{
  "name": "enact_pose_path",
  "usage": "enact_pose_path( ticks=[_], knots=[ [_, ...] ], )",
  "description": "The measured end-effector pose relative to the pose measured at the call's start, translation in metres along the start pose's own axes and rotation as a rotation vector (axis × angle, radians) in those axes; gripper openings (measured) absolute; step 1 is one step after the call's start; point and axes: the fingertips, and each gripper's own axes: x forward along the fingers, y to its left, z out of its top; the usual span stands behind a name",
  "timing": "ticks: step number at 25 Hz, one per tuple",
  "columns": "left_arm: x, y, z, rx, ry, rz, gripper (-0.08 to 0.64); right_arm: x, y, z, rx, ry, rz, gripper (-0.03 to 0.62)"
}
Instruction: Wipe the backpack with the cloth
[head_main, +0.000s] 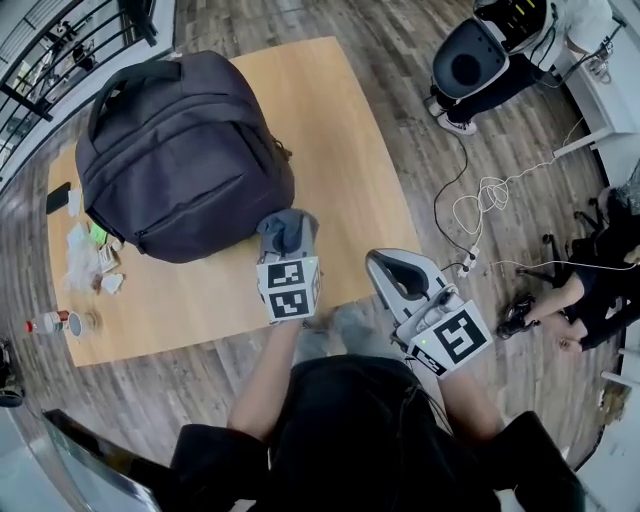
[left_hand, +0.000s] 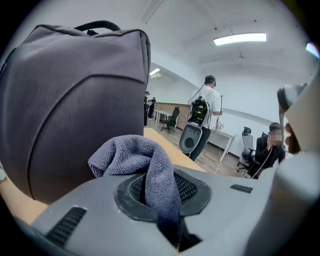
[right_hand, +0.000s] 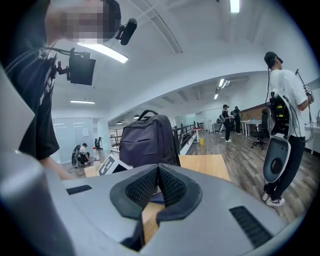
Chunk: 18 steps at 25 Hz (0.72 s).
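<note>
the left tongs (head_main: 291, 248) were clamped shut on a grey-blue microfibre cloth (head_main: 281, 222); in the left gripper view the cloth ran down between the two pads and bunched up in a loose fold ahead of them. the right tongs (head_main: 385, 268) were closed too, their ribbed pads meeting with nothing caught between, held over the near right edge of the table and apart from the cloth.

at the left end of the wooden table (head_main: 340, 130) lay a dark phone (head_main: 58, 197), some crumpled wrappers (head_main: 85, 255) and a small can (head_main: 68, 322). right of those, a dark grey backpack (head_main: 180, 150) lay on the far left part of the table, its carry handle toward the far side. the cloth hung just beside the backpack's near right corner; whether it touched the fabric could not be told. the right half of the tabletop was bare wood, and white cables (head_main: 480, 200) trailed over the floor to the right.
</note>
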Motion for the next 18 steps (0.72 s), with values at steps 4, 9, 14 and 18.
enact_pose_path(
  ticks=[4, 9, 14, 18],
  knots=[
    [-0.026, -0.012, 0.056, -0.064, -0.123, -0.015, 0.054, -0.003, -0.005, 0.002, 0.003, -0.012, -0.002, 0.012],
    [-0.052, -0.009, 0.101, -0.176, -0.201, -0.036, 0.054, 0.003, 0.000, 0.005, 0.006, -0.026, 0.033, 0.012],
    [-0.057, 0.006, 0.073, -0.273, -0.158, -0.018, 0.054, 0.014, 0.008, 0.007, 0.005, -0.027, 0.070, 0.012],
    [-0.085, 0.040, 0.053, -0.256, -0.145, 0.067, 0.054, 0.020, 0.011, 0.004, 0.008, -0.016, 0.087, 0.012]
  ],
)
